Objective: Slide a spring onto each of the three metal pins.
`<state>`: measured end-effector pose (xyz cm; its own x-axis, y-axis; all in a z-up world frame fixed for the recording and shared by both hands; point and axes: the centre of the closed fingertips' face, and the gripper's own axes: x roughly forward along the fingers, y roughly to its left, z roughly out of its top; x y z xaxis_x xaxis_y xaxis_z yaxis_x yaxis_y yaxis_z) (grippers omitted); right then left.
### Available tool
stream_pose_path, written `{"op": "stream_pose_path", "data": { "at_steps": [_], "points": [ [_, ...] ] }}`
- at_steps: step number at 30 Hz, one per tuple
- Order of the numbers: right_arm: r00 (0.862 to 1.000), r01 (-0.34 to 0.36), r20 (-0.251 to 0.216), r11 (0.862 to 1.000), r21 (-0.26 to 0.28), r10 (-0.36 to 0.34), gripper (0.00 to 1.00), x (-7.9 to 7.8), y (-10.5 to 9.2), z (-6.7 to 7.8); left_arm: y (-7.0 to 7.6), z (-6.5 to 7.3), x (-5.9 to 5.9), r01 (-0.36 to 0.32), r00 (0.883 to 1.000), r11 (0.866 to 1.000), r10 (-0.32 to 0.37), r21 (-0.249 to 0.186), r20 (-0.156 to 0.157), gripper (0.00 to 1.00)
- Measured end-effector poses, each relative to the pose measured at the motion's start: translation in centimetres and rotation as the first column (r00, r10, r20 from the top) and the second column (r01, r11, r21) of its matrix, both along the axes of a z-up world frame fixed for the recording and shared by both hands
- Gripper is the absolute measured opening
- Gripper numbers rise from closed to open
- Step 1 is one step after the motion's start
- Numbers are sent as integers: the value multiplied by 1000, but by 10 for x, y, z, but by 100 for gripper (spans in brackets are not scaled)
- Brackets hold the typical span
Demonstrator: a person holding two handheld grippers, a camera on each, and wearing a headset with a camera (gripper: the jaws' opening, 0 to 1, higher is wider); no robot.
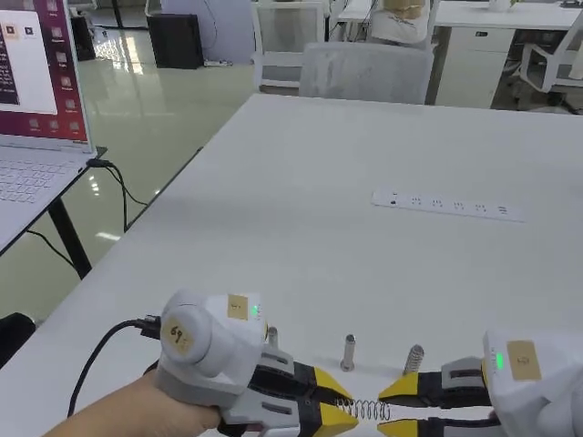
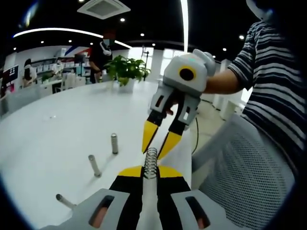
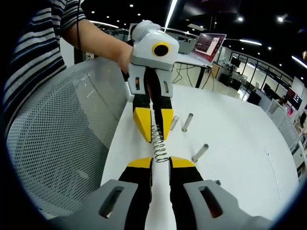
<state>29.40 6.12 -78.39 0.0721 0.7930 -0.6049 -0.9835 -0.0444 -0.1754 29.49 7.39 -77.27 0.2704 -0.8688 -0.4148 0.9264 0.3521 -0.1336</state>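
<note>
Bright, even office light in the head view: the white table (image 1: 364, 182) carries faint shadows and the floor (image 1: 150, 91) glares. Both gripper views bend at their edges; a strip light (image 2: 184, 19) flares, the spring (image 2: 150, 163) is sharp

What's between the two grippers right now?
A spring runs from left gripper to right gripper, one end between each pair of jaws. Clearest in head view.

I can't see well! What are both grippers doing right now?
Left gripper: shut on the spring.
Right gripper: around the spring's other end; grip cannot be told.
</note>
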Motion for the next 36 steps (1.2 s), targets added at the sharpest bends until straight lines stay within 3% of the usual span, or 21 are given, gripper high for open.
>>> {"op": "stream_pose_path", "data": {
  "at_steps": [14,26,36],
  "points": [
    [1000,-24,2,1000,-18,24,7,-2,1,2,0,-1,-1,16,1000,1000,-16,12,-3,2],
    [1000,-24,-2,1000,-1,24,8,-1,-2,15,-3,0,1,6,1000,1000,-6,27,-5,2],
    [999,-18,-44,998,58,20,8,0,5,30,1,0,1,-6,1000,999,6,35,7,2]
  ]
}}
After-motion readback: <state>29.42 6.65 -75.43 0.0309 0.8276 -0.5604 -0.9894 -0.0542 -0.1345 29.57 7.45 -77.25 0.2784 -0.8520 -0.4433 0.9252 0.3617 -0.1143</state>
